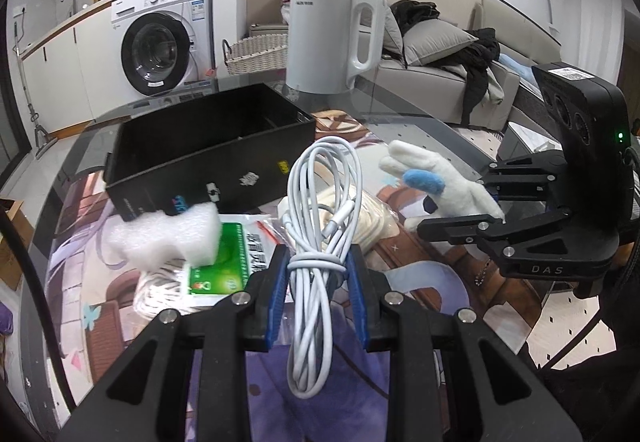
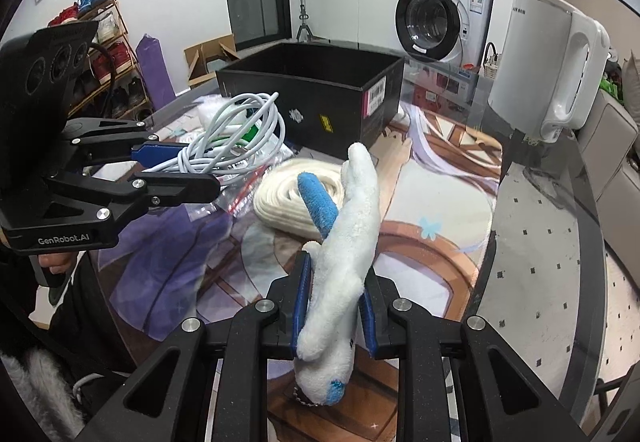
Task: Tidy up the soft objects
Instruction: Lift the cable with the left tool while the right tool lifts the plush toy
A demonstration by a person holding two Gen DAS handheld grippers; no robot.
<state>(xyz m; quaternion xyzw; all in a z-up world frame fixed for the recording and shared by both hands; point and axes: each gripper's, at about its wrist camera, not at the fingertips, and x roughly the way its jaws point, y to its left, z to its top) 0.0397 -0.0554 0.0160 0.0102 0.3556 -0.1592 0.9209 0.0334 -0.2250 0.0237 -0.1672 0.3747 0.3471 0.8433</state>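
My left gripper (image 1: 318, 262) is shut on a coiled white cable (image 1: 320, 210) and holds it above the table; it also shows in the right wrist view (image 2: 180, 166) with the cable (image 2: 236, 134). My right gripper (image 2: 334, 282) is shut on a white plush toy with blue parts (image 2: 348, 242), lifted off the table; it shows in the left wrist view (image 1: 452, 210) with the plush (image 1: 436, 178). An open black box (image 1: 208, 146) (image 2: 316, 98) stands beyond both. A cream rope coil (image 2: 288, 194) lies on the mat.
A white kettle (image 1: 332, 38) (image 2: 548, 70) stands behind the box. A white foam piece (image 1: 168, 238), a green packet (image 1: 224, 266) and a bagged rope (image 1: 160, 294) lie on the printed mat. A sofa, a washing machine and a wicker basket stand behind.
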